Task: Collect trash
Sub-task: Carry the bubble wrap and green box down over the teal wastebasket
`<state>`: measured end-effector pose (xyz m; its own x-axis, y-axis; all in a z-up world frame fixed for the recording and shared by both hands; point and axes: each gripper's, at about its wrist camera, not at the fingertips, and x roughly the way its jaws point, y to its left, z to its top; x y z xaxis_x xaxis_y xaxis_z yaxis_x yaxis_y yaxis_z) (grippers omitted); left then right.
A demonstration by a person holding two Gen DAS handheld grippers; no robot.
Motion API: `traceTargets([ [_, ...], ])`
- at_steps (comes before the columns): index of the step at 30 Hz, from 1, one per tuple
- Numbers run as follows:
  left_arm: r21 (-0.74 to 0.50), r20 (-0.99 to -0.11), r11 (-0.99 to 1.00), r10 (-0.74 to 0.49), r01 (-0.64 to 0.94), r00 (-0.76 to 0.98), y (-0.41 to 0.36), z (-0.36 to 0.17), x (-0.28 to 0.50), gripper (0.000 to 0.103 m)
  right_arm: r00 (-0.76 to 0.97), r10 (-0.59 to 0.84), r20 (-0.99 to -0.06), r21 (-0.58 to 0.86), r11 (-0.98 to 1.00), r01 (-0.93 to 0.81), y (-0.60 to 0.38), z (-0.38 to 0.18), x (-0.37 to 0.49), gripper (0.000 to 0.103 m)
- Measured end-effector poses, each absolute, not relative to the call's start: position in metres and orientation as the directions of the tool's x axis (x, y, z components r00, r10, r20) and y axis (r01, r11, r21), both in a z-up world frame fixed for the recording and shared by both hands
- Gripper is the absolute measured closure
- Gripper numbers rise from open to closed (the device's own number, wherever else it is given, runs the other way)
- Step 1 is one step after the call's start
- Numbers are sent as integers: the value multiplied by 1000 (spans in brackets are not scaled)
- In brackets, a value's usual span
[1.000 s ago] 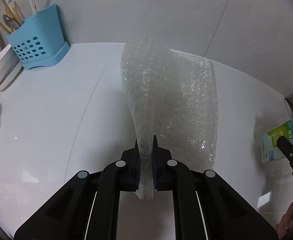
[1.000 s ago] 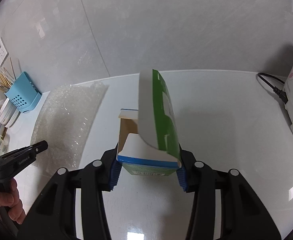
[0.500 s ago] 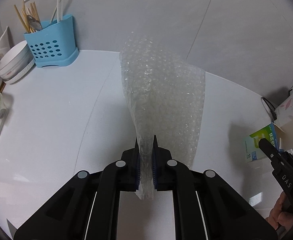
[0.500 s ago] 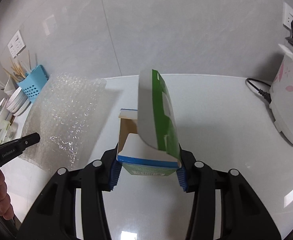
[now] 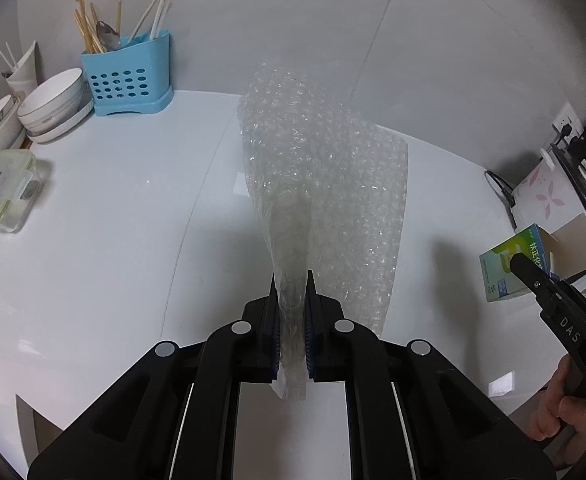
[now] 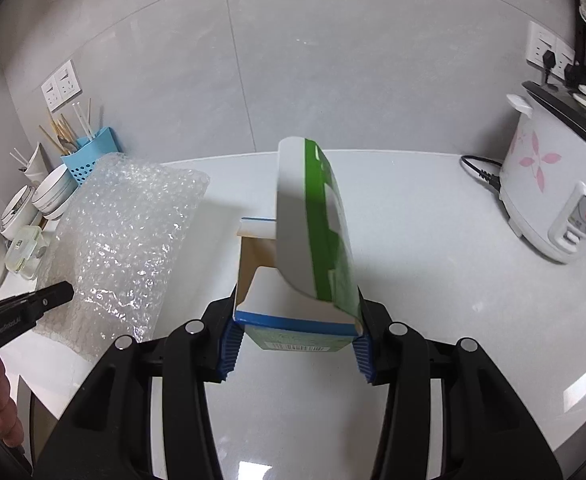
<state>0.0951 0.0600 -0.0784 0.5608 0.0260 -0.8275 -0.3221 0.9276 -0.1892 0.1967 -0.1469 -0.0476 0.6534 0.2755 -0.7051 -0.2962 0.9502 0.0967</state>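
Both raised: one bubble wrap sheet (image 5: 325, 184), one carton (image 6: 309, 248).

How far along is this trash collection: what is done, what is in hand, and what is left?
Done: both pieces are picked up off the white counter. In hand: the left tool clamps the bubble wrap; the right tool grips the open carton. Left: dropping both somewhere; no bin is in view.
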Motion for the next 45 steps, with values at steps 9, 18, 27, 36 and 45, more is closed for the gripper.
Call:
traceTargets([
  [9, -209, -817, 927, 9, -310, 576, 48, -68, 31, 95, 653, 274, -706, 100, 951, -291, -146, -45, 133, 59],
  [18, -234, -804, 928, -17, -290, 594, 42, -59, -16, 95, 647, 288, -706, 127, 950, -285, -147, -44, 72, 59],
  [27, -226, -805, 948, -52, -223, 591, 25, -66, -81, 95, 630, 312, -711, 160, 944, -287, -152, -58, 1, 59],
  [36, -207, -837, 965, -88, -164, 540, 9, -107, -140, 95, 620, 319, -717, 130, 935, -331, -145, -72, -60, 59],
  [45, -198, -864, 971, -108, -135, 492, 2, -149, -182, 95, 563, 296, -772, 127, 939, -319, -151, -112, -87, 59],
])
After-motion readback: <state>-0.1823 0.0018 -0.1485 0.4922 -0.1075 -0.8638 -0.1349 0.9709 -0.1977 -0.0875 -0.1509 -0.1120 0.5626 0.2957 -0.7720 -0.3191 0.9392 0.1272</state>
